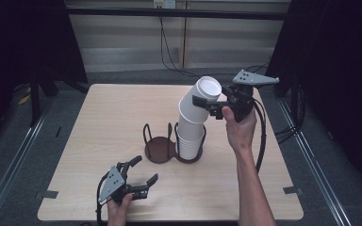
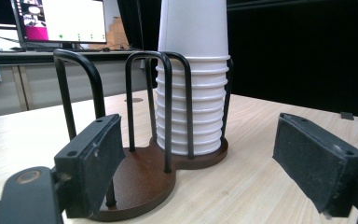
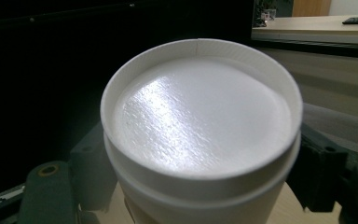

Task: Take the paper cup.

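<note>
A tall stack of white paper cups, nested upside down, stands in the right-hand bay of a dark brown double holder with black wire hoops at the middle of the pale wooden worktop. The top cups lean away to the right, because the right gripper has them clamped near their upturned base and looks to be peeling them off the rest. In the right gripper view the jaws sit on either side of the cup wall just under the rim of that base, pressed against it, so the grip is on the side of the cup and not on its flat end. I would judge the tilt helps break the fit between nested cups. The left bay of the holder is bare, which may be where the lifted cups are meant to go. The left gripper rests low at the near edge of the worktop, its jaws standing apart with nothing between them, pointing at the holder and the lower cups from a short way off.
</note>
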### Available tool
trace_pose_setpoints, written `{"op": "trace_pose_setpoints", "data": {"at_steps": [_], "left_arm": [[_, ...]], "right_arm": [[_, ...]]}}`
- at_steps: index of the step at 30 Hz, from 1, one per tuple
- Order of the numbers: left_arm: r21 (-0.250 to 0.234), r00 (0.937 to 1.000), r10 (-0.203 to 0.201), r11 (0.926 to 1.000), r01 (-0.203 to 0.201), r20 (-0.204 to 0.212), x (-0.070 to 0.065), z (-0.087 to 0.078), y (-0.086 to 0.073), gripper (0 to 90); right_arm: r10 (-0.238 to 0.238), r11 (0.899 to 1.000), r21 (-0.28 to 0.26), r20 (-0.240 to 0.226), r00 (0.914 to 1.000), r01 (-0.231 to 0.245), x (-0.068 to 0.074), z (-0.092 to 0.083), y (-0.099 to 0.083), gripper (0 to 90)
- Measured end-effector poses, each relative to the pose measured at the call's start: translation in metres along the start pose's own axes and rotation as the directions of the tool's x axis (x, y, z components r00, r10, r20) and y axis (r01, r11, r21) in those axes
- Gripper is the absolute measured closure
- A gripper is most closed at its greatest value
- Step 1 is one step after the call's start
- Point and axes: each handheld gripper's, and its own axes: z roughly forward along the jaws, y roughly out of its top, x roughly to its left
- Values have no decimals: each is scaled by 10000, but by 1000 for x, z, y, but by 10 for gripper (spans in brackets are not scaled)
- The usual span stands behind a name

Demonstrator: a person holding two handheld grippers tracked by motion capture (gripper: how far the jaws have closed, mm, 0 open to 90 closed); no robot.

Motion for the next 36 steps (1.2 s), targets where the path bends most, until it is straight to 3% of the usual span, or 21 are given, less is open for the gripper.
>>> {"op": "trace_pose_setpoints", "data": {"at_steps": [6, 18, 36], "left_arm": [[6, 10000, 1, 10000, -1, 4, 0, 0, 0, 158], [4, 10000, 4, 10000, -4, 4, 0, 0, 0, 158], [-13, 10000, 0, 10000, 0, -51, 0, 0, 0, 158]], "right_arm": [[102, 9992, -399, -13, 9999, -103, 1, -6, 2, 224], [230, 9973, -693, -61, 9997, -233, 7, -23, 4, 223], [95, 9985, -538, -96, 9999, -100, 27, -44, -10, 224]]}}
